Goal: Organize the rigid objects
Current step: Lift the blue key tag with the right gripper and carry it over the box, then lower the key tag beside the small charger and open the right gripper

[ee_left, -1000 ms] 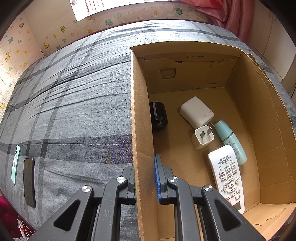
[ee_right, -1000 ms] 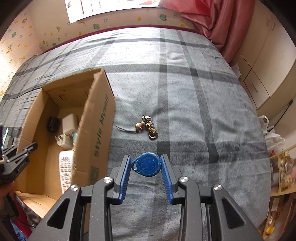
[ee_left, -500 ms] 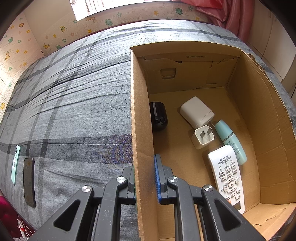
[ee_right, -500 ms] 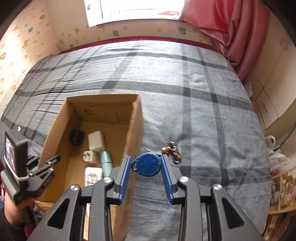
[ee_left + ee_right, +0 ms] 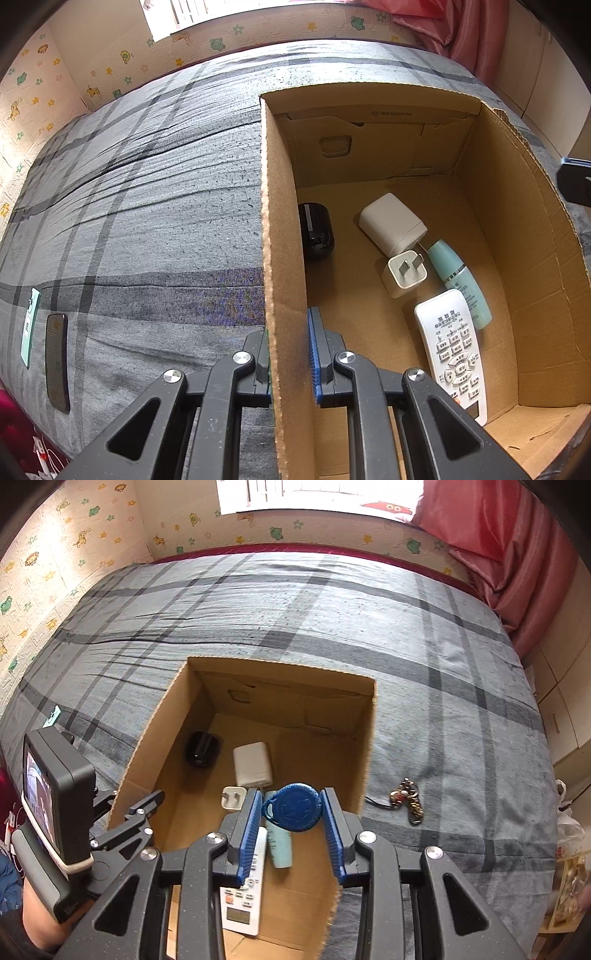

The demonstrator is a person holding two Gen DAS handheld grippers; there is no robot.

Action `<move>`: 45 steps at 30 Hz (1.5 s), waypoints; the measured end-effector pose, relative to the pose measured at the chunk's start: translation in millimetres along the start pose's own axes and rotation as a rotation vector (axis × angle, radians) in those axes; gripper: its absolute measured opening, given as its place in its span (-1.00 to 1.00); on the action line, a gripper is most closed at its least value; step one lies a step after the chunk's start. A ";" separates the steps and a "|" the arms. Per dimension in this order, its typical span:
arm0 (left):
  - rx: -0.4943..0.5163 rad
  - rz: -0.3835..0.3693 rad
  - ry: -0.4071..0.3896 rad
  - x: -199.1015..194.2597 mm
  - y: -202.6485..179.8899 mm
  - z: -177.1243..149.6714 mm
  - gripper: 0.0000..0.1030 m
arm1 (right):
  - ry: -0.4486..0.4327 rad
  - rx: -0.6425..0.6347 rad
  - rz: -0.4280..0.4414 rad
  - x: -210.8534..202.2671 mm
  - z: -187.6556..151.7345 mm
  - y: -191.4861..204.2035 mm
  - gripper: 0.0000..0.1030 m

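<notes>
My right gripper [image 5: 291, 810] is shut on a blue round key fob [image 5: 293, 806] and holds it above the open cardboard box [image 5: 365, 746]. My left gripper [image 5: 290, 350] is shut on the box's left wall [image 5: 277, 240]. Inside the box lie a black round object [image 5: 316, 230], a white charger block [image 5: 391, 221], a small white plug [image 5: 404, 273], a teal bottle [image 5: 460, 282] and a white remote [image 5: 452, 343]. A bunch of keys [image 5: 408, 801] lies on the grey plaid bedcover [image 5: 443, 664] right of the box.
A dark phone [image 5: 57, 362] and a green card [image 5: 29, 323] lie on the bedcover at the left. Pink curtains [image 5: 517, 535] and cabinet doors [image 5: 561, 701] stand at the right. Patterned wallpaper [image 5: 74, 542] lines the far side of the bed.
My right gripper has carried the key fob left, from the bedcover beside the box to above the box's inside. My left gripper has stayed clamped on the box wall.
</notes>
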State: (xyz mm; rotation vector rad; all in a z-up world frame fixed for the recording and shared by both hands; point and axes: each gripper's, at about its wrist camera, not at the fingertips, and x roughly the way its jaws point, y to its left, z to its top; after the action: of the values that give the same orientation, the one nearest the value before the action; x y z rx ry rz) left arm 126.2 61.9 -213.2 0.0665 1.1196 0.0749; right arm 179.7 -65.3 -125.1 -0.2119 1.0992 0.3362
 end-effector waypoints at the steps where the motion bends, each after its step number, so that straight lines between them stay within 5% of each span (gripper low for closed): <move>1: 0.000 0.000 0.000 0.0 0.6 0.1 -0.71 | 0.004 -0.005 0.005 3.1 0.7 4.1 -0.32; 31: -0.004 -0.006 -0.002 -0.4 2.4 0.2 -0.71 | 0.175 -0.081 -0.002 103.1 -13.7 47.5 -0.32; 45: -0.002 -0.004 -0.002 -1.7 1.9 0.2 -0.71 | 0.177 -0.082 0.008 102.7 -14.6 47.5 -0.31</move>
State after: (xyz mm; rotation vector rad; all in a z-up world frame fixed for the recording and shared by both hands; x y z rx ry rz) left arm 125.6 63.6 -211.4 0.0625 1.1176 0.0729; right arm 192.2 -9.5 -223.8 -0.3147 1.2622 0.3756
